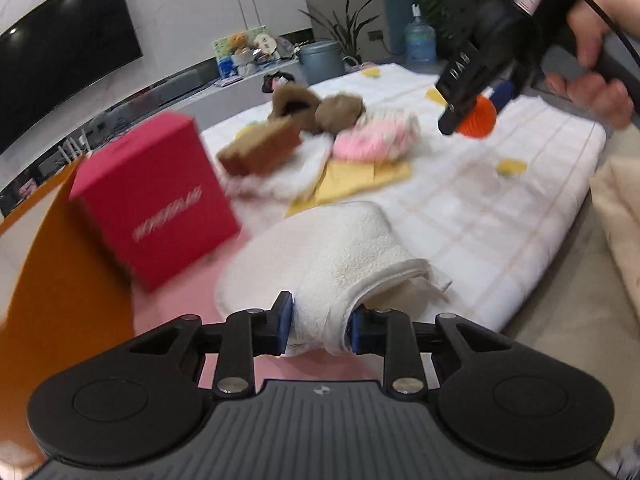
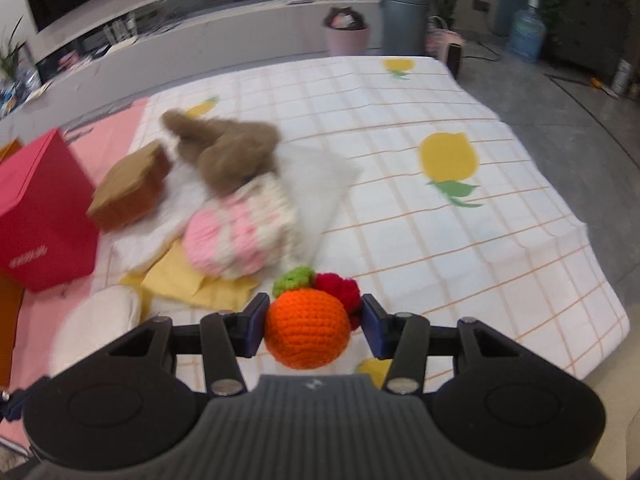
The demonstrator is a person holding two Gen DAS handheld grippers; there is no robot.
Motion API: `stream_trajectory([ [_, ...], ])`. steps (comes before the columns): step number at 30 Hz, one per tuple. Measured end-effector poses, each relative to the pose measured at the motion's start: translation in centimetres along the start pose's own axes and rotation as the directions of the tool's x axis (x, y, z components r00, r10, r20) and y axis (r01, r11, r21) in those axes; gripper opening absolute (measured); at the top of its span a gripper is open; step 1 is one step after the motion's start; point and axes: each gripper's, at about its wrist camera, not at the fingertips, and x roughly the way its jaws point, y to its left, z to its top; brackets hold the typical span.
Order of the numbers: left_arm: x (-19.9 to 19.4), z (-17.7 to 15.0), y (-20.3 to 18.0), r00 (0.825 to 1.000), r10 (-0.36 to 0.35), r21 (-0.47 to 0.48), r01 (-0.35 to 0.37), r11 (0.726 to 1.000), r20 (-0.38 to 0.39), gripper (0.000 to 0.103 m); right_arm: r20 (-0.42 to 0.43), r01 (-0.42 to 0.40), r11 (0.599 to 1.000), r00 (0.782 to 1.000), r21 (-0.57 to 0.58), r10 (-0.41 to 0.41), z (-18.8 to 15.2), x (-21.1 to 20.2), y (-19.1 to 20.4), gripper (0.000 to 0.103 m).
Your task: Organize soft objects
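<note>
Left wrist view: the left gripper (image 1: 319, 326) is closed onto a white terry towel (image 1: 320, 256), its blue pads (image 1: 285, 322) pinching a bunched end; the towel is thick, looped in texture, folded over on itself, and lies near the camera across the pink mat (image 1: 176, 308) and the edge of the checked cloth (image 1: 500, 200). To its left stands a red box (image 1: 152, 204). Farther off lie a brown block-shaped plush (image 1: 260, 148), a brown furry toy (image 1: 316, 108) and a pink-and-cream knitted piece (image 1: 376, 138) on a yellow cloth (image 1: 360, 178). At far right, the right gripper (image 1: 468, 118), in a hand (image 1: 592, 72), carries an orange ball above the cloth. Right wrist view: the right gripper (image 2: 314, 322) is clamped on a crocheted orange ball (image 2: 306, 330), round and tightly stitched, with a green tuft (image 2: 293, 279) and a red tuft (image 2: 340, 290) on top; it sits between the pads, near the camera, above the white cloth with yellow fruit prints (image 2: 448, 156). The red box (image 2: 40, 216) stands at left.
</note>
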Motion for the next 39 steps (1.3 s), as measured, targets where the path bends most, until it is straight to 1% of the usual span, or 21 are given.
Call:
stream_trajectory([
  [2, -0.1, -0.7, -0.4, 1.0, 0.011, 0.042, -0.011, 0.999, 0.007, 0.041, -0.012, 0.002, 1.0, 1.0, -0.028, -0.002, -0.4, 0.2, 1.0, 0.049],
  [3, -0.1, -0.9, -0.7, 1.0, 0.006, 0.08, -0.008, 0.997, 0.014, 0.05, -0.018, 0.002, 0.999, 1.0, -0.04, -0.002, -0.7, 0.3, 1.4, 0.049],
  [5, 0.2, -0.9, -1.5, 0.999, 0.016, 0.154, -0.021, 0.988, 0.033, 0.078, -0.023, 0.0, 0.998, 1.0, -0.06, -0.001, -1.1, 0.2, 2.0, 0.049],
  [6, 0.3, -0.8, -1.8, 0.998, 0.03, 0.177, -0.038, 0.983, 0.049, 0.082, -0.024, -0.001, 0.998, 1.0, -0.07, -0.001, -1.3, 0.2, 2.3, 0.049],
  [7, 0.5, -0.8, -2.2, 0.997, 0.046, 0.198, -0.058, 0.978, 0.062, 0.087, -0.023, -0.002, 0.997, 1.0, -0.08, 0.001, -1.3, 0.3, 2.3, 0.049],
  [9, 1.0, -0.5, -2.5, 0.995, 0.057, 0.222, -0.073, 0.972, 0.077, 0.087, -0.023, -0.003, 0.996, 1.0, -0.086, 0.001, -1.3, 0.4, 2.4, 0.049],
  [13, 2.0, 0.0, -2.8, 0.995, 0.039, 0.246, -0.062, 0.967, 0.097, 0.088, -0.023, -0.005, 0.997, 1.0, -0.077, 0.003, -1.1, 0.6, 2.1, 0.049],
  [16, 2.8, 0.6, -2.1, 0.996, 0.007, 0.199, -0.024, 0.98, 0.084, 0.082, -0.03, -0.008, 0.997, 1.0, -0.073, 0.006, -1.2, 0.9, 2.0, 0.049],
  [17, 3.0, 0.8, -1.7, 0.997, -0.012, 0.166, -0.001, 0.986, 0.073, 0.071, -0.032, -0.009, 0.997, 0.999, -0.073, 0.007, -1.2, 1.0, 1.9, 0.049],
  [18, 3.2, 1.0, -1.3, 0.997, -0.049, 0.125, 0.042, 0.991, 0.058, 0.063, -0.034, -0.011, 0.997, 0.999, -0.073, 0.008, -1.2, 1.0, 1.9, 0.049],
  [19, 3.4, 1.1, -0.9, 0.995, -0.094, 0.085, 0.09, 0.992, 0.043, 0.045, -0.034, -0.012, 0.997, 0.999, -0.074, 0.01, -1.2, 1.0, 1.9, 0.049],
  [20, 3.5, 1.2, -0.5, 0.991, -0.133, 0.048, 0.131, 0.99, 0.03, 0.035, -0.033, -0.013, 0.997, 0.999, -0.074, 0.011, -1.2, 1.0, 1.9, 0.049],
  [22, 3.8, 1.4, 0.0, 0.986, -0.167, -0.012, 0.167, 0.986, 0.016, 0.028, -0.029, -0.016, 0.997, 0.999, -0.073, 0.014, -1.2, 0.9, 2.0, 0.049],
  [23, 3.9, 1.5, 0.1, 0.986, -0.169, -0.018, 0.169, 0.985, 0.014, 0.024, -0.027, -0.019, 0.997, 0.999, -0.073, 0.017, -1.1, 0.8, 2.1, 0.049],
  [24, 3.9, 1.5, 0.1, 0.987, -0.159, -0.015, 0.159, 0.987, 0.014, 0.018, -0.025, -0.025, 0.997, 0.999, -0.072, 0.024, -1.2, 0.7, 2.1, 0.049],
  [26, 3.4, 1.7, 0.7, 0.985, -0.17, -0.042, 0.171, 0.984, 0.024, 0.015, -0.028, -0.046, 0.997, 0.999, -0.068, 0.044, -1.2, 0.6, 2.2, 0.049],
  [29, 2.6, 2.4, 2.3, 0.971, -0.236, -0.169, 0.237, 0.957, 0.026, 0.015, -0.018, -0.055, 0.996, 0.998, -0.066, 0.054, -1.3, 0.1, 2.5, 0.049],
  [30, 2.2, 2.6, 2.8, 0.971, -0.238, -0.195, 0.24, 0.951, 0.033, 0.015, -0.009, -0.053, 0.996, 0.999, -0.073, 0.053, -1.4, -0.3, 2.7, 0.048],
  [33, 1.0, 3.3, 3.3, 0.982, -0.18, -0.221, 0.186, 0.957, 0.048, 0.014, 0.021, -0.044, 0.995, 0.999, -0.087, 0.046, -1.5, -1.4, 3.3, 0.048],
  [35, 0.4, 3.7, 3.9, 0.985, -0.165, -0.241, 0.17, 0.956, 0.041, 0.014, 0.031, -0.046, 0.995, 0.998, -0.091, 0.049, -1.7, -2.2, 3.7, 0.048],
  [39, -0.4, 4.4, 5.5, 0.986, -0.164, -0.327, 0.162, 0.931, 0.021, 0.014, 0.047, -0.039, 0.994, 0.998, -0.105, 0.044, -2.6, -3.5, 4.7, 0.048],
])
